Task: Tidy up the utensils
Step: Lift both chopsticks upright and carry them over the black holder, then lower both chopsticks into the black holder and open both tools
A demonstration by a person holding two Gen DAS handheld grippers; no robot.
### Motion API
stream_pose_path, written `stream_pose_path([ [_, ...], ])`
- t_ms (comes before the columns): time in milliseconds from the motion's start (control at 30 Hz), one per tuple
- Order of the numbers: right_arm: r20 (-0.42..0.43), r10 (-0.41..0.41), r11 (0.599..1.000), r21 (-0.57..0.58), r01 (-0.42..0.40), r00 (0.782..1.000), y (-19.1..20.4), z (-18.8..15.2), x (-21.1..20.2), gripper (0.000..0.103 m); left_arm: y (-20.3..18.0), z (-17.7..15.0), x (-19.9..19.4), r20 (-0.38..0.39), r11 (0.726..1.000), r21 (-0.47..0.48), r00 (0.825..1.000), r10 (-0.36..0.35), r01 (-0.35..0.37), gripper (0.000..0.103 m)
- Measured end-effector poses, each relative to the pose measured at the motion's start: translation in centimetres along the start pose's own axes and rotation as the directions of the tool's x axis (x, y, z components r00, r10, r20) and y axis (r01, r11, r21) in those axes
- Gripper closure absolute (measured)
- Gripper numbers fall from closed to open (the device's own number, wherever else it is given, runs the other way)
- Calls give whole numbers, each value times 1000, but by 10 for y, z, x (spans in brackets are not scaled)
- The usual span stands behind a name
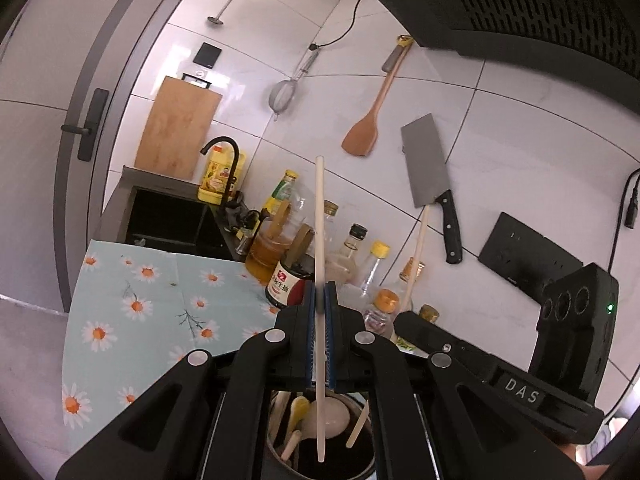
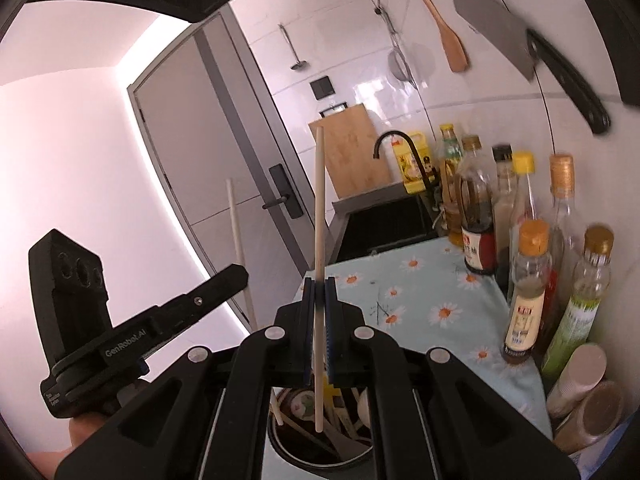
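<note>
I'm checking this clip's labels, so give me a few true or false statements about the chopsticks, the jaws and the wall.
1. The left gripper has its jaws shut on a pale chopstick. True.
2. The right gripper is empty. False: it grips a second chopstick.
3. A cleaver hangs on the tiled wall. True.
4. The utensil pot below the grippers is empty. False: it holds spoons and sticks.
5. The cutting board lies flat on the floral cloth. False: it stands leaning against the wall.
</note>
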State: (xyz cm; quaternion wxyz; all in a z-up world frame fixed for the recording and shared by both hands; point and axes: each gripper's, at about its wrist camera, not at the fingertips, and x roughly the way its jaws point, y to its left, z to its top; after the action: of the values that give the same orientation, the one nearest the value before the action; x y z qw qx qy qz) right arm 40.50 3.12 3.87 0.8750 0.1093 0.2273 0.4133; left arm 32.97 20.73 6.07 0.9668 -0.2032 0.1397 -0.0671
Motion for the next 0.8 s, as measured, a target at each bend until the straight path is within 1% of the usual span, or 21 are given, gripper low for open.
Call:
stream_pose_path([
  [67, -11, -6, 1000, 17, 6, 1000, -6, -6, 5, 97, -1, -5, 6, -29, 1000, 8, 1000, -3, 3, 99],
  [233, -29, -10, 999, 44, 12, 1000, -12, -16, 7, 97, -12, -17, 11, -49, 997, 78, 999, -2, 5, 99],
  [300, -38, -3, 998, 63, 5, 999, -14, -19, 7, 94, -15, -20, 13, -65, 996, 92, 998, 0, 6, 99],
  [333, -40, -4, 998, 70, 7, 999, -15, -19, 6, 90, -15, -21, 14, -80, 996, 92, 997, 2, 5, 99],
  [400, -43, -4, 996, 85, 7, 999, -16, -20, 3, 84, -14, -21, 13, -86, 997, 81, 996, 7, 0, 99],
  [667, -28, 8, 992, 124, -5, 1000, -15, -19, -15, 84, -18, -19, -1, -90, 996, 87, 996, 26, -18, 98],
  [733, -25, 6, 992, 123, -3, 1000, -13, -19, -20, 84, -20, -19, -4, -89, 996, 87, 996, 30, -23, 92],
  [767, -25, 6, 993, 121, -3, 1000, -11, -19, -23, 84, -21, -18, -7, -89, 996, 84, 996, 30, -22, 86],
  [800, -25, 8, 993, 120, -5, 1000, -10, -18, -25, 82, -22, -18, -9, -87, 996, 84, 996, 28, -21, 86],
])
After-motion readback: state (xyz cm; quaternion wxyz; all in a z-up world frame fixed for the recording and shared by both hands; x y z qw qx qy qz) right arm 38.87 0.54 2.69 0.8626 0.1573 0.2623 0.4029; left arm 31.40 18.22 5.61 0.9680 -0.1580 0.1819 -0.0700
